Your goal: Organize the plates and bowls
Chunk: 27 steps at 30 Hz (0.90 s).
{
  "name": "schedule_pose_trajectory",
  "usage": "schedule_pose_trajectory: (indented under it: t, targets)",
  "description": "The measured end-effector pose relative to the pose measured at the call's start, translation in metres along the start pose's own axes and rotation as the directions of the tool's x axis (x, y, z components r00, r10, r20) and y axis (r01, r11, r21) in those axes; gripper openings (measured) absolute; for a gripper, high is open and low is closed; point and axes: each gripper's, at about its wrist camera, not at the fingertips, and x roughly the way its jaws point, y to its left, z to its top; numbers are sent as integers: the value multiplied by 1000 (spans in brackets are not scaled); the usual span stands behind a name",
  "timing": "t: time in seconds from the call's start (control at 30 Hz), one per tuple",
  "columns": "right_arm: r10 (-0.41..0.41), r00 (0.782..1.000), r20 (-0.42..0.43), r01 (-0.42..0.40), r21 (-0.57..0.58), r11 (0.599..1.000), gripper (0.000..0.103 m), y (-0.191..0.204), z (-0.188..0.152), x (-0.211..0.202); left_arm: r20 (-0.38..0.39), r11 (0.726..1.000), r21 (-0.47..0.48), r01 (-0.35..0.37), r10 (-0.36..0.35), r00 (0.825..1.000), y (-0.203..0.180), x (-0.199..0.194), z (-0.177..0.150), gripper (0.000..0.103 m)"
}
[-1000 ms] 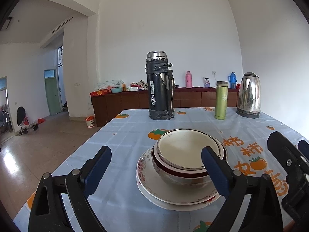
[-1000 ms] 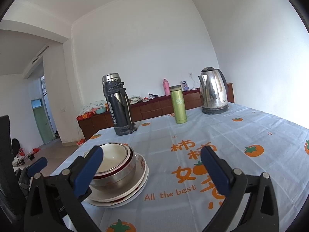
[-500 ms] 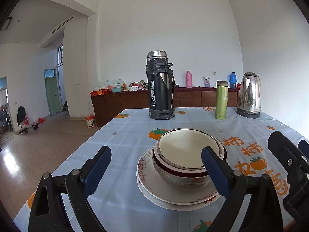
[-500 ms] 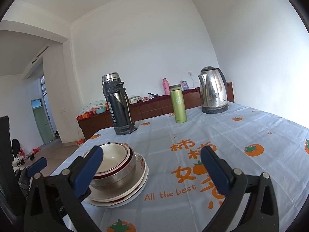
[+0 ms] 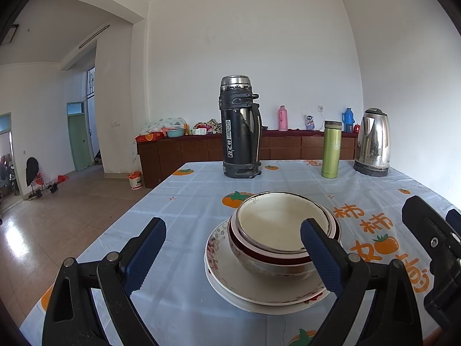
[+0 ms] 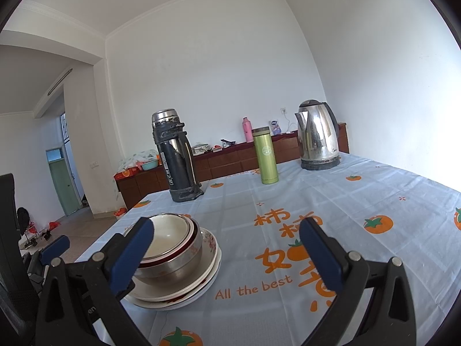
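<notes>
Stack: nested bowls (image 5: 283, 230) sat inside each other on stacked plates (image 5: 259, 291), on the tablecloth (image 5: 187, 201) near the table's front edge.
Top bowl: cream inside, metal rim; under it a red-banded bowl, then a steel one.
Direction from left gripper (image 5: 233, 248): the stack lay straight ahead and a little to the right, its near rim just behind the right fingertip.
Direction from right gripper (image 6: 227, 248): the stack lay off to the left, partly behind the left finger.
Nearer gripper: the left one, as I judged.
Long axis: none, the stack was round and upright.
Left claw: spread wide, holding nothing.
Right claw: spread wide, holding nothing.
Flask (image 5: 240, 128): black, upright behind the stack, label read "SCUP".
Tablecloth writing: "All the best" (image 6: 253, 287), with large orange Chinese characters and persimmon prints.
Green tumbler (image 5: 331, 150): round logo, not readable.
Kettle (image 5: 373, 142): steel, no writing seen.
</notes>
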Motion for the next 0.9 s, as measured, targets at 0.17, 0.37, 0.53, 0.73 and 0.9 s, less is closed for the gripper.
schedule_pose_trajectory:
  t: [0.17,0.37,0.53,0.73,0.9]
  targets:
    - [-1,1000,-1,1,1,1000,103,0,0,0,-1,1000,-1,0,0,1000,0,0,0,96]
    - [0,1000,2,0,1,1000,103,0,0,0,0,1000,-1,0,0,1000,0,0,0,96]
    - [0,1000,0,0,0,1000,103,0,0,0,0,1000,0,-1,1,1000,1,0,0,96]
    - [0,1000,1,0,1,1000,103,0,0,0,-1,1000,-2,-1,1,1000,1,0,0,96]
    - [-1,1000,-1,1,3,1000,103,-1,0,-1,1,1000,-6,-13,13,1000,1,1,-1,96]
